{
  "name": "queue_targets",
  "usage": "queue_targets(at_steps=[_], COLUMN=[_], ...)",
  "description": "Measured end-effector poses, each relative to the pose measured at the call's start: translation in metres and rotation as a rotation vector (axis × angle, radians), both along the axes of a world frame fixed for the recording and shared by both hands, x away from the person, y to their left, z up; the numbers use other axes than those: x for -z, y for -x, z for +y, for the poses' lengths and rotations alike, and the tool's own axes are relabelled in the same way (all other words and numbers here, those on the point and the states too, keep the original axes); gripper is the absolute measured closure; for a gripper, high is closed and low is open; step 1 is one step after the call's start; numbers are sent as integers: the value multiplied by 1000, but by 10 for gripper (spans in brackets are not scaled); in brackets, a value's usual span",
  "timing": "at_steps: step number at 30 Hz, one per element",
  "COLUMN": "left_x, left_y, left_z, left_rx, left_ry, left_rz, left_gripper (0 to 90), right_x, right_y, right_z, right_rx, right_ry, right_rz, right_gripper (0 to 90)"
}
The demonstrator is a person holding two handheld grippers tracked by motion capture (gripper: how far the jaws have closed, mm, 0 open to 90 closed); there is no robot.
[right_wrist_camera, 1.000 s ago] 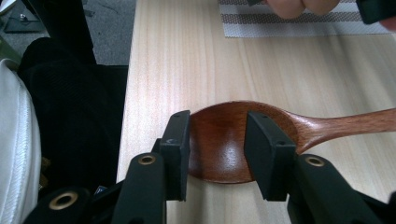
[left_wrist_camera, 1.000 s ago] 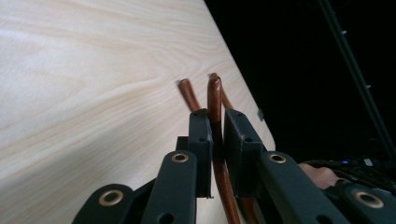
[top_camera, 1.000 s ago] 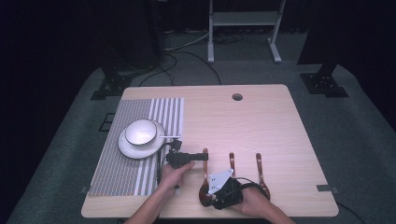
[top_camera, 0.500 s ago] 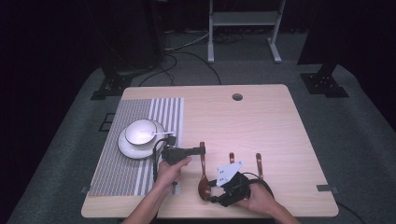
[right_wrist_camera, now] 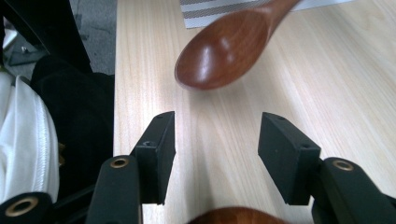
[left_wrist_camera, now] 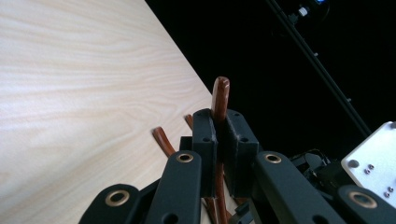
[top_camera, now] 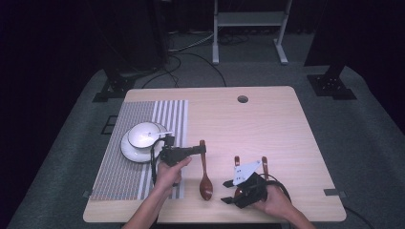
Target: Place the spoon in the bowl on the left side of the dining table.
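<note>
left gripper (top_camera: 201, 150) level, clamps wooden spoon (top_camera: 205, 177) handle | right gripper (top_camera: 230, 196) jaws just opening, nothing between

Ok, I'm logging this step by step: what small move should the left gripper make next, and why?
Probably carry the wooden spoon over toward the bowl on the striped mat. The left gripper is shut on its handle, and the right gripper stands open and apart.

No readable text, labels, brand names, numbers or signs appear on anything in these views.
</note>
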State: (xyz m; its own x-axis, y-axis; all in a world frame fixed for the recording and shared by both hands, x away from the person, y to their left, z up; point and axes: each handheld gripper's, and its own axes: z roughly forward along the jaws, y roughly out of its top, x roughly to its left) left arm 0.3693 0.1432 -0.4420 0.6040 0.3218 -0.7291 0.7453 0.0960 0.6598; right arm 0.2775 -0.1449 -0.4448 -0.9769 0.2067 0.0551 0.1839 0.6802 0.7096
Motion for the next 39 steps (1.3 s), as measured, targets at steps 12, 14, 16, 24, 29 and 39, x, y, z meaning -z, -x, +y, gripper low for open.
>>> queue_targets(at_steps=[12,14,16,24,29,39], left_x=[-16,-20,-24,-35,-43,-53], left_y=[2,2,3,4,4,3], left_z=[9,11,13,22,30,57], left_rx=[-28,-37,-47,-73,-101,-161], left_ry=[-25,-33,-39,-52,-45,-65], left_rz=[-69,-88,-102,-146,-168,-186], left_gripper=[841,841,841,841,841,842], right_x=[-1,-1,-1,0,0,-2], right_y=[1,1,1,2,1,-2], right_z=[-24,-27,-31,-44,-51,-56], right_rx=[63,71,81,118,141,168], right_ry=[-26,-27,-29,-60,-81,-85], right_rz=[23,27,30,45,44,45], right_gripper=[430,427,421,403,397,390])
